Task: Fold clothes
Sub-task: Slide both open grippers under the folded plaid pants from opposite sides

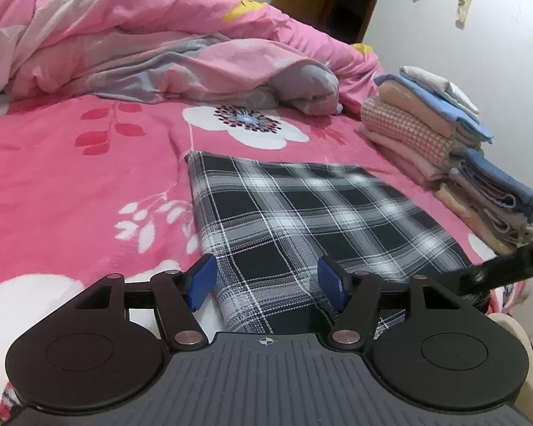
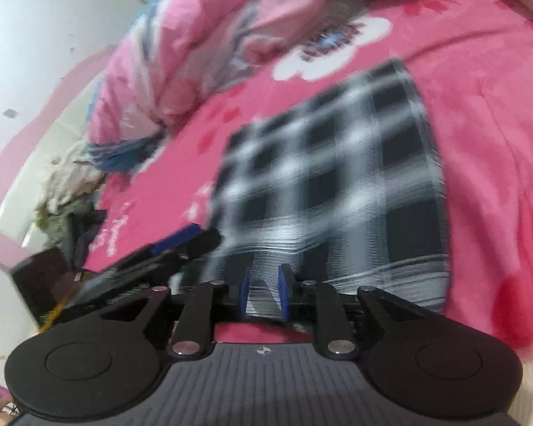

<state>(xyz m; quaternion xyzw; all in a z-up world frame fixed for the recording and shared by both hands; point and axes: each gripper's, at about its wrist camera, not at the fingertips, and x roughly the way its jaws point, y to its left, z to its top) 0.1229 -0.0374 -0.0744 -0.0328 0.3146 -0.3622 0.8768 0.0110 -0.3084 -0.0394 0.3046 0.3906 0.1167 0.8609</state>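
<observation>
Left tongs (image 1: 266, 280) gape wide, right tongs (image 2: 264, 291) narrowly parted, both over the folded plaid garment (image 1: 302, 213); release seems done, stacking likely follows.

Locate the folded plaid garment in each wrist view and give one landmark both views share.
Left wrist view: plaid garment lies centre, reaching down between the open blue pads.
Right wrist view: plaid garment, blurred, centre to lower centre.
Shared landmark: white flower print on the pink sheet, just beyond the garment.

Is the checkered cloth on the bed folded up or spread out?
Folded. The plaid cloth lies flat on the pink bedsheet as a neat rectangle, with a doubled, layered edge near the camera.
</observation>
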